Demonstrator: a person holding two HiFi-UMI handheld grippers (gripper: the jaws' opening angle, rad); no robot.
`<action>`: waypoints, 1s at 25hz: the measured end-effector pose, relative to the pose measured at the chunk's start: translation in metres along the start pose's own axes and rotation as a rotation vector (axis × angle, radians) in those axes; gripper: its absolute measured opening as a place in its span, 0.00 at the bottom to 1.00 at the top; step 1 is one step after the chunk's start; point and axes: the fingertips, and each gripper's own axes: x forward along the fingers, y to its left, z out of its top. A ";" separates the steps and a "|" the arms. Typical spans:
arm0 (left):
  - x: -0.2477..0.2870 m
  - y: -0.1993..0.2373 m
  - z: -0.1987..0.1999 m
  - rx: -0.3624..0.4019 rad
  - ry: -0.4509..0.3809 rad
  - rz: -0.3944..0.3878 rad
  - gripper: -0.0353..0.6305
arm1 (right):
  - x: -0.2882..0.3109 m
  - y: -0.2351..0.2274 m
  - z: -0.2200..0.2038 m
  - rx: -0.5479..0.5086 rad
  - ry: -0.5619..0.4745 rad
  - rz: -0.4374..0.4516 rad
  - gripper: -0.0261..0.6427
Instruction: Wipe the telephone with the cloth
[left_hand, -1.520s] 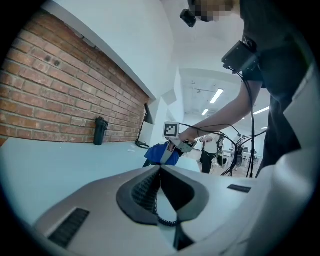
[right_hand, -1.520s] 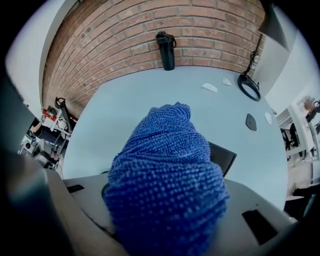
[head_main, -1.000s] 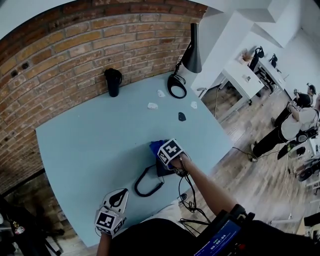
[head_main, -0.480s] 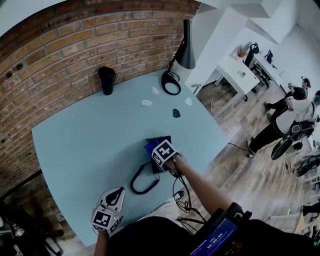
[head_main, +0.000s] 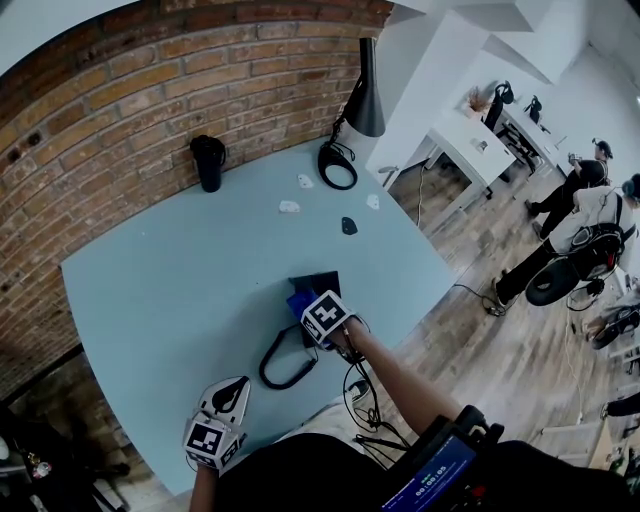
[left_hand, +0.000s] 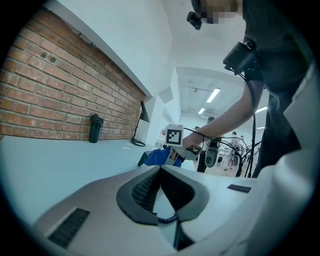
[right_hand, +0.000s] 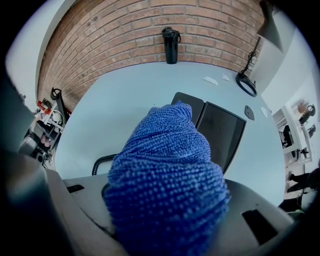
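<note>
So the wipe looks mid-way to me. The right claw (head_main: 310, 310) is clamped on the blue cloth (head_main: 297, 303), and the cloth sits on the lower left part of the telephone (head_main: 320, 285), which lies on the worktop (head_main: 150, 290) a bit right of centre in the head view. The rest of the dark phone body up and to the right of the cloth is uncovered, so I'd guess that part is left to do. No way to tell from these shots how clean any of it is, honestly.

The left claw (head_main: 233, 395) is at the lower left of the frame near the worktop edge, well apart from the phone. It's pinched together with nothing in it, so it isn't steadying anything.

The views differ quite a bit:
- The right gripper view is mostly cloth (right_hand: 165, 180), bunched up and filling the jaws. It shows the phone (right_hand: 220, 132) as two dark flat panels just beyond, plus a bit of black cord (right_hand: 100, 162) at left.
- The head view hides those jaws under the marker cube, but shows the full cord loop (head_main: 285, 362) below the phone.
- The left gripper view shows its own claw (left_hand: 160, 172) closed at the tips, and the cloth (left_hand: 157, 156) side-on, low against the phone.
</note>
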 end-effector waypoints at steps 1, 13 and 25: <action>0.000 -0.001 0.001 0.000 -0.001 0.000 0.08 | 0.000 -0.001 -0.002 0.001 -0.002 -0.003 0.31; 0.001 -0.003 -0.001 -0.006 -0.002 -0.001 0.08 | 0.005 0.008 -0.028 0.017 0.009 0.006 0.31; 0.004 0.002 -0.004 -0.002 0.001 -0.017 0.08 | 0.020 0.022 -0.052 0.029 0.020 -0.015 0.31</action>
